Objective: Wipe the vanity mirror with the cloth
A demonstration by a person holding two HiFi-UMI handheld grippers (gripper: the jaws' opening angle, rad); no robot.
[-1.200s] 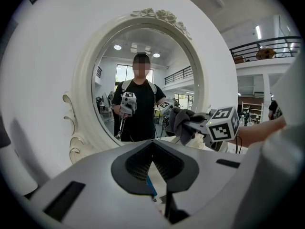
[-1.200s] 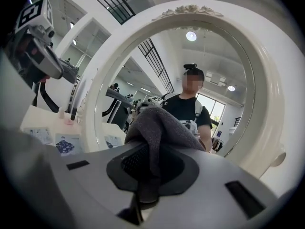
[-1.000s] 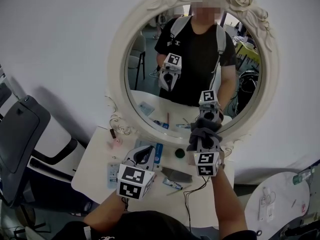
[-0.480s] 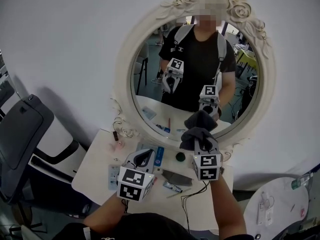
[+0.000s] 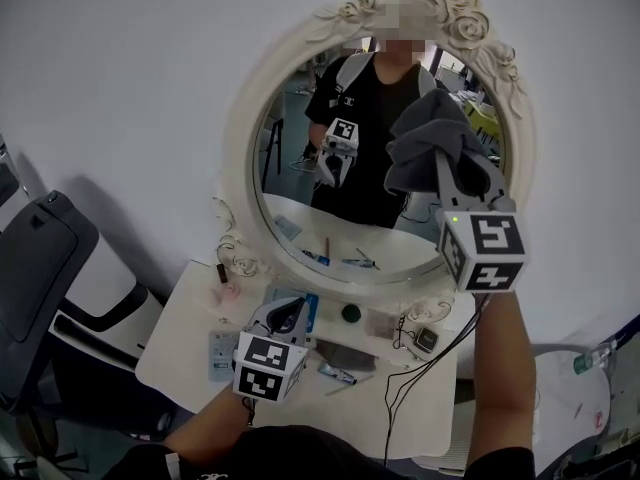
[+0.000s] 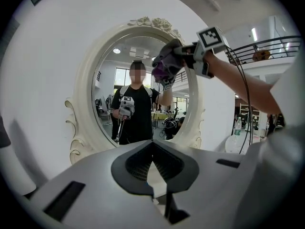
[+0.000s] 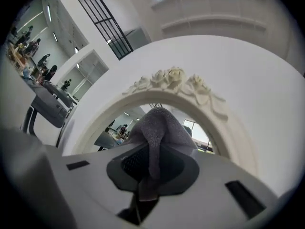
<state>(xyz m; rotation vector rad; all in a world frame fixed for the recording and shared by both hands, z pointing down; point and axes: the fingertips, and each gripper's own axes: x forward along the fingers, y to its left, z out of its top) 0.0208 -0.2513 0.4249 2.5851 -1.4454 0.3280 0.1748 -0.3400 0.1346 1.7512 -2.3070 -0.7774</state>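
Observation:
The oval vanity mirror (image 5: pixel 300 168) in its white ornate frame (image 5: pixel 240 138) stands at the back of the table. My right gripper (image 5: pixel 442 160) is raised high and shut on the grey cloth (image 5: pixel 425 138), which bunches against the upper right of the glass. In the right gripper view the cloth (image 7: pixel 159 128) hangs between the jaws, with the rose-topped frame (image 7: pixel 176 80) just beyond. My left gripper (image 5: pixel 287 311) hovers low over the table, shut and empty. The left gripper view shows the mirror (image 6: pixel 143 104) and the cloth (image 6: pixel 164 66) held up to it.
The white table (image 5: pixel 190 338) holds a blue-and-white box (image 5: pixel 305 308), a green round item (image 5: pixel 350 313), a tube (image 5: pixel 340 371), a small device (image 5: pixel 427 338) and cables (image 5: pixel 400 388). A dark chair (image 5: pixel 40 268) stands at the left. A round white table (image 5: pixel 590 398) is at the lower right.
My right gripper has lifted the cloth from the mirror's lower edge up to the upper right of the glass. The left gripper has stayed in place.

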